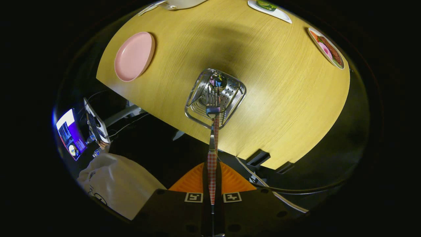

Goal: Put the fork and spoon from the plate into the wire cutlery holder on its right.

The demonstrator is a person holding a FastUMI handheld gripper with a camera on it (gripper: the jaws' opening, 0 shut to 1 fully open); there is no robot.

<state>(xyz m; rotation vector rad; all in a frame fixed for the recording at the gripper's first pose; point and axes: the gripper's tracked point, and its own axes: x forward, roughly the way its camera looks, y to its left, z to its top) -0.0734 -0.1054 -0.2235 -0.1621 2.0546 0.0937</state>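
One gripper [212, 184] points down over the wooden table [269, 92], its two fingers drawn together and clamped on the checked handle of one fork [213, 131]. The fork hangs tines-first from the fingers, its head reaching down into the wire cutlery holder [215, 97], just inside the rim nearest the gripper. One spoon [218, 80] is already in the holder — its bowl shows against the perforated bottom, beyond the fork tines; whether the tines touch the bottom cannot be told. Count on the table: one holder, near the table's edge; one pink plate [134, 56], well apart from the holder, with no cutlery on it; two small dishes with food at the far side — one with something green [271, 10], one with mixed red and pink items [327, 48] — and one pale object [177, 4] at the far edge, too cropped to identify. Off the table, beside the gripper: one white bag [115, 184] with dark markings, one lit screen [70, 135], one white stand [95, 121] with cables next to it. A dark shadow lies on the wood beyond the holder.
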